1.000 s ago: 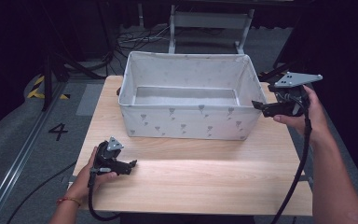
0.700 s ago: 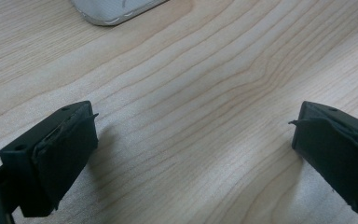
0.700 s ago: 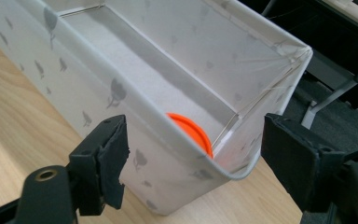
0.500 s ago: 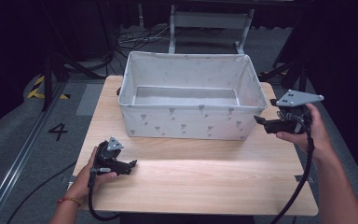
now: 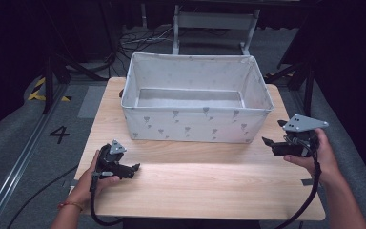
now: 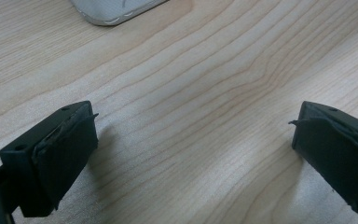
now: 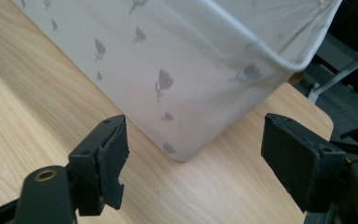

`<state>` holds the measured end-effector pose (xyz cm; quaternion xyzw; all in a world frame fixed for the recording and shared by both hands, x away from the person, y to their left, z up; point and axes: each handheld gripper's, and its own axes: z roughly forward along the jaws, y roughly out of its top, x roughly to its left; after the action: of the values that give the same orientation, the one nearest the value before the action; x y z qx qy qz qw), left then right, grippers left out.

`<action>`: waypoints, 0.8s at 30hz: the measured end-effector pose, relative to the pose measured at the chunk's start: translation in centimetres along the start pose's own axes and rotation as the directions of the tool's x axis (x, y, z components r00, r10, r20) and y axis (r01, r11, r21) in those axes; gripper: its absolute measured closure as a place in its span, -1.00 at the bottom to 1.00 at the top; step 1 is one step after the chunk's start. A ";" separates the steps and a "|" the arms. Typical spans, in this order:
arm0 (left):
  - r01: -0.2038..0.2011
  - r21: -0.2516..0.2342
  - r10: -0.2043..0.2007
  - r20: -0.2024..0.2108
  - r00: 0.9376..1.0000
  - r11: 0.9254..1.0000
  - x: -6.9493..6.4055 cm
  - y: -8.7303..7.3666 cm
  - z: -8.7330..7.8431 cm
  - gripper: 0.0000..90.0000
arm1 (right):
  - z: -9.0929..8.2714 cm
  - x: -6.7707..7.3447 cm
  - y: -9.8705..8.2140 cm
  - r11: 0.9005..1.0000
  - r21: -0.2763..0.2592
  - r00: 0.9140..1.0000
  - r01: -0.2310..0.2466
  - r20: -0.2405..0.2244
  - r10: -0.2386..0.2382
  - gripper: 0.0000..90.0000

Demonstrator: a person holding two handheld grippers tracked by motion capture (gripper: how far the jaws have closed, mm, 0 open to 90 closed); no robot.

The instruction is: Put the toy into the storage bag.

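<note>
My right tongs (image 5: 271, 141) stand with their jaws well apart and nothing between them, hanging low over the worktop (image 5: 205, 191) just beside the near right corner of the fabric storage bin (image 5: 195, 125); in the right gripper view that corner (image 7: 182, 154) sits dead ahead between my two black jaws, near but not touched. My left tongs (image 5: 134, 168) lie down on the wood at the near left, jaws also wide apart and empty, with bare woodgrain between them and only the bin's bottom corner (image 6: 116, 11) peeking in at the far edge. The bin stands upright across the far half of the worktop, open at the top and, as far as I can see inside, with nothing in it. I judge it light and soft: pale cloth printed with small grey flowers, walls that would buckle or fold if squeezed mid-panel, not fragile and not slippery. The corded rim (image 7: 261, 51) looks the firmest part, so I would pinch the wall there, near a corner, one tongs to each end if it is to be lifted level. Nothing lies on the wood between me and it; cables (image 5: 138, 40) and a metal frame (image 5: 214, 21) rest on the floor beyond, well apart, and my own trailing cable is the only thing likely to snag
</note>
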<state>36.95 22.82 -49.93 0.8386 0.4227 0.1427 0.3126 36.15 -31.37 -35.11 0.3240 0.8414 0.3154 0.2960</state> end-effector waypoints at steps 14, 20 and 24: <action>0.000 0.000 0.000 0.000 1.000 1.000 0.0 0.0 0.0 -0.99 | 2.0 1.5 -4.5 0.996 0.086 1.000 -0.004 -0.006 0.005 -0.48; 0.001 -0.001 -0.001 -0.002 1.000 1.000 0.0 0.0 0.0 -0.99 | 2.7 2.0 -6.5 0.995 0.105 1.000 -0.004 -0.015 0.005 -0.50; 0.002 -0.001 -0.002 -0.002 1.000 1.000 0.0 0.0 0.0 -0.99 | 3.0 2.2 -7.7 0.995 0.097 0.999 -0.015 -0.029 0.018 -0.50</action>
<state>36.93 22.82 -49.93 0.8380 0.4236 0.1433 0.3126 34.15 -33.31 -43.18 0.3400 0.8574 0.2815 0.2648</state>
